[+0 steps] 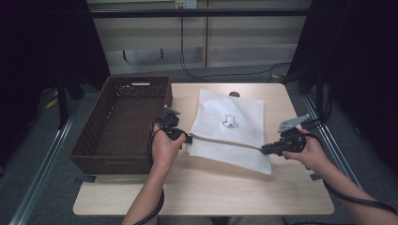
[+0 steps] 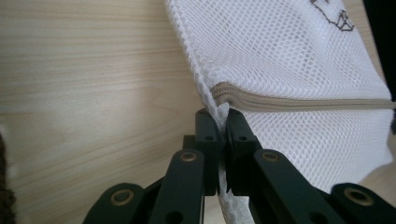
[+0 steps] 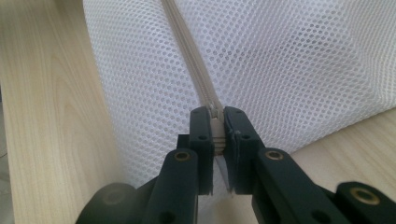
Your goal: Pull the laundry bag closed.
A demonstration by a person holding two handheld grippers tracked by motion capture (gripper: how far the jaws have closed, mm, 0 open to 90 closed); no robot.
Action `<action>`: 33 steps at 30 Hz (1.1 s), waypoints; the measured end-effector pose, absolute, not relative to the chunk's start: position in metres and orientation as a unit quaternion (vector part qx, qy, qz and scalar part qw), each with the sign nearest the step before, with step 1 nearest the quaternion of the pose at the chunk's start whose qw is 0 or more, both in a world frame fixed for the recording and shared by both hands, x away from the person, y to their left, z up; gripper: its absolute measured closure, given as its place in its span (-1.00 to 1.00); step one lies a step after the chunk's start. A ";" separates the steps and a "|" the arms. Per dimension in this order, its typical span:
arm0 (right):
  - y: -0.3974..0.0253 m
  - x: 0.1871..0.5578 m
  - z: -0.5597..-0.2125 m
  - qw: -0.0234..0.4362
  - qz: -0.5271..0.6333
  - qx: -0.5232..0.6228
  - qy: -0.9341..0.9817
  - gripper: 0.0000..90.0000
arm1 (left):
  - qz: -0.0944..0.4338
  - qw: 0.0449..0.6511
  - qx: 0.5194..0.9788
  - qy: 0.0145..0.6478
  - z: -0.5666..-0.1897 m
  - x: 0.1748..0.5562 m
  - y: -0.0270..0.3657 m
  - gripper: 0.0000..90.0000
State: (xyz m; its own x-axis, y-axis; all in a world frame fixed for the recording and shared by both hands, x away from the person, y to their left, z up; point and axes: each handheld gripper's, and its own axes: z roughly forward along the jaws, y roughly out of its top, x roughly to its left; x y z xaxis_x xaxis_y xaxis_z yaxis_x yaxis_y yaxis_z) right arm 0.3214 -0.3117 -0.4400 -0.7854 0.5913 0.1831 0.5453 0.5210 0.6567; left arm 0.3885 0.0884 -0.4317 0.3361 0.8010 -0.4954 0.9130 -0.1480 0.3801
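1 white mesh laundry bag lies flat at the centre of the high view on a pale wooden surface, beside 1 brown woven basket at centre left. The bag carries 1 small dark printed emblem and 1 beige zipper running across its near end, from the left corner toward the lower right. The bag's long axis runs from the near edge toward the upper middle of the frame, tilted slightly left.

2 hand-held grippers work the zipper line. The left gripper has its fingers pinched tight on the bag's corner seam at the zipper's left end. The right gripper has its fingers clamped on the zipper's other end, at the bag's lower right corner.
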 end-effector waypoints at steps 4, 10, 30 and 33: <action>-0.312 0.322 -0.439 0.035 0.364 0.321 0.874 0.85 | -0.079 0.317 0.757 0.566 -0.430 0.388 0.088 0.92; -0.312 0.322 -0.440 0.034 0.362 0.322 0.874 0.85 | -0.073 0.314 0.753 0.573 -0.431 0.389 0.089 0.92; -0.327 0.318 -0.443 0.032 0.368 0.332 0.868 0.85 | -0.073 0.310 0.756 0.572 -0.431 0.389 0.090 0.92; -0.327 0.318 -0.443 0.030 0.370 0.331 0.868 0.85 | -0.070 0.311 0.752 0.577 -0.431 0.389 0.089 0.92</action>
State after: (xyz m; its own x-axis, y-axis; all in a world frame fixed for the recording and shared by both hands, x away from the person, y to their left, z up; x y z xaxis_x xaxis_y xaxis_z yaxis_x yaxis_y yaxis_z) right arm 0.3177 -0.3272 -0.4431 -0.7793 0.5961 0.1932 0.5523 0.5076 0.6613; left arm 0.3890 0.0888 -0.4310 0.3255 0.8244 -0.4630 0.9109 -0.1421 0.3874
